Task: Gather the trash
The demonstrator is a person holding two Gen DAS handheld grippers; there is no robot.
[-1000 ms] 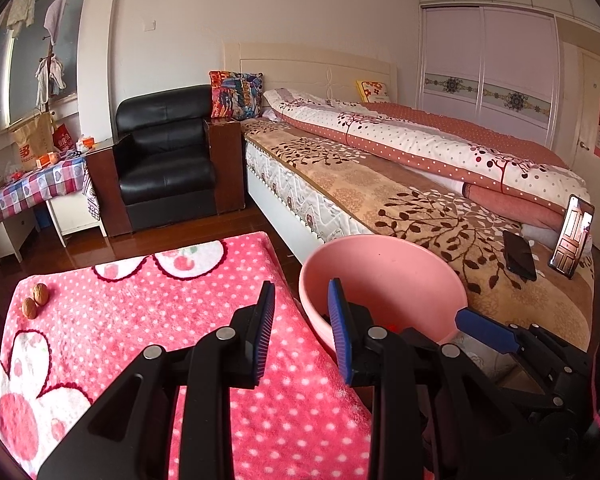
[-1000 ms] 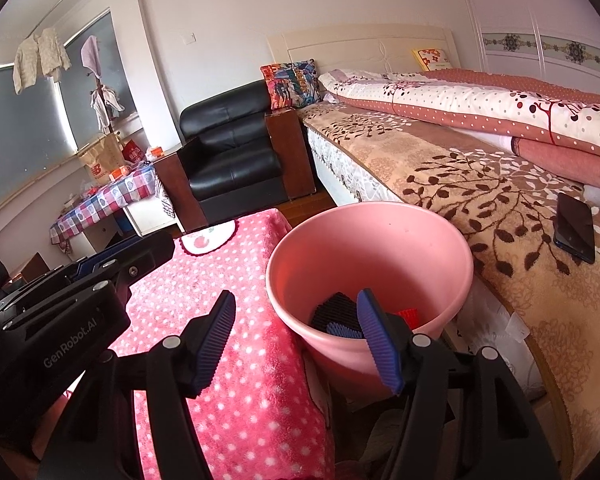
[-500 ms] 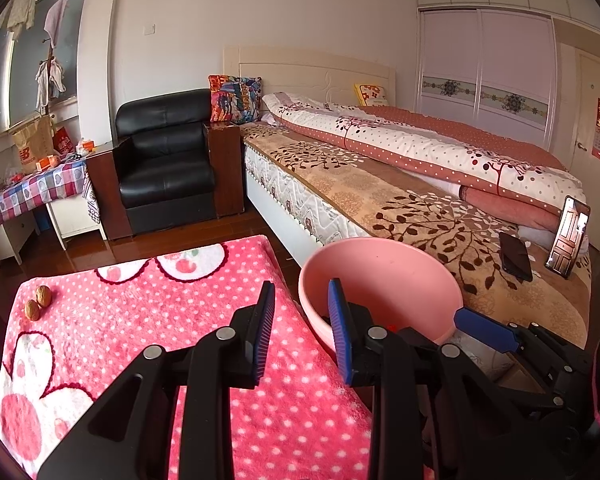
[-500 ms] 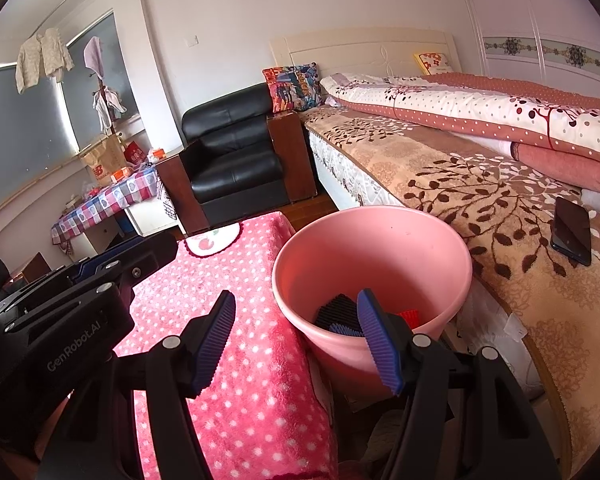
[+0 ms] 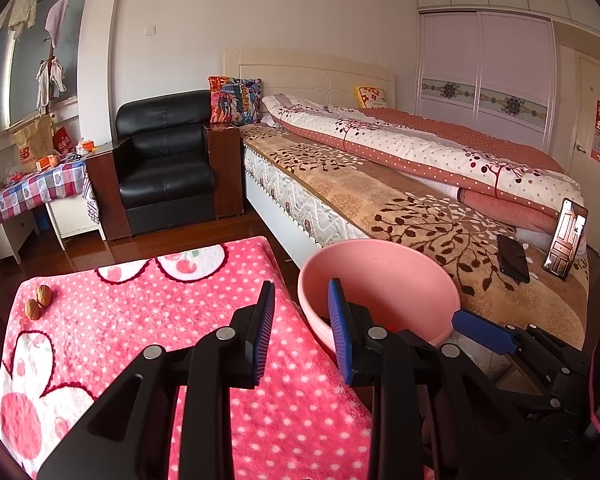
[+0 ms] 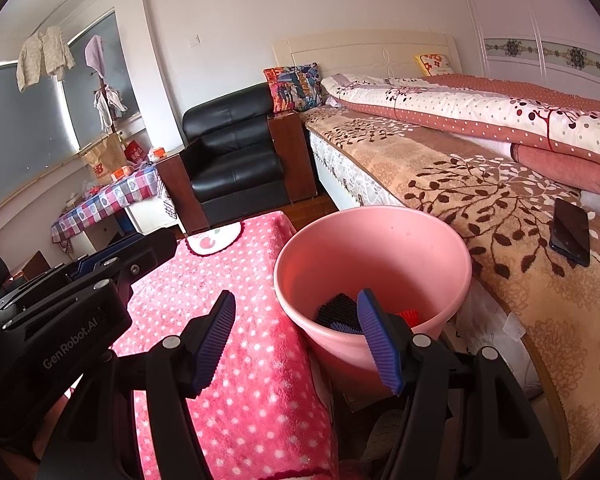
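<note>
A pink plastic bucket (image 5: 380, 280) stands between the pink polka-dot covered table (image 5: 140, 340) and the bed; it also shows in the right wrist view (image 6: 380, 248), with black and red ridged items (image 6: 340, 308) at its bottom. Two walnuts (image 5: 38, 300) lie at the table's far left corner. My left gripper (image 5: 302, 332) is open and empty over the table's right edge, next to the bucket. My right gripper (image 6: 300, 340) is open and empty, just before the bucket's near rim. The body of the left gripper (image 6: 60, 292) shows at the left of the right wrist view.
A bed (image 5: 400, 192) with a leaf-patterned cover runs along the right, with two phones (image 5: 512, 258) on it. A black armchair (image 5: 164, 164) stands behind the table. A checkered side table (image 5: 32, 188) with clutter is at the far left. Wardrobe doors (image 5: 484, 80) are at the back right.
Both grippers have drawn back and risen slightly, so the table and bucket sit a little lower and farther in view. Both jaws stay open as before.
</note>
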